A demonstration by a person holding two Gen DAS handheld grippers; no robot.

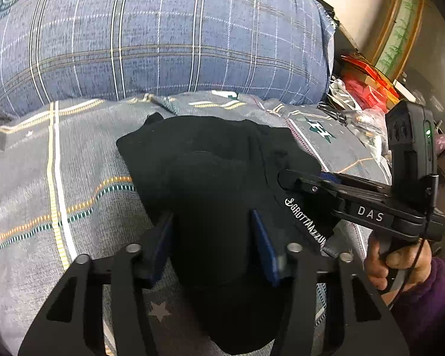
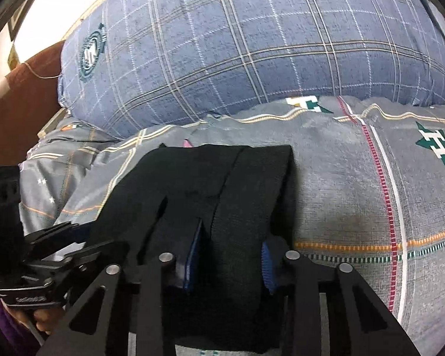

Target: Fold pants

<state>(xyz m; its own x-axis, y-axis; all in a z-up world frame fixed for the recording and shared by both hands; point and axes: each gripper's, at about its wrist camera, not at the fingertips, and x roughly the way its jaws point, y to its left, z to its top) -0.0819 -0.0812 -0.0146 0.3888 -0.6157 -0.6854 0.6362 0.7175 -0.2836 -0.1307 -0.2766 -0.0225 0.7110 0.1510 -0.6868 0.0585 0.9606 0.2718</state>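
Gripping the black pants point(image 1: 210, 160) on the bedspread point(image 1: 44, 178) with both claws, left point(image 1: 212, 237) and right point(image 2: 231, 255); next I lift and fold them over

You have 1 pair of black pants point(image 1: 210, 160), 2 grippers point(image 1: 212, 237) point(image 2: 231, 261), 1 plaid pillow point(image 1: 151, 35), 1 grey bedsheet point(image 2: 341, 178).

Between the blue-padded jaws lay black pants point(image 2: 210, 184) with white lettering. Beneath them spread a grey bedsheet point(image 2: 341, 195) striped white, orange and green; beyond the jaws sat a blue plaid pillow point(image 1: 163, 35).
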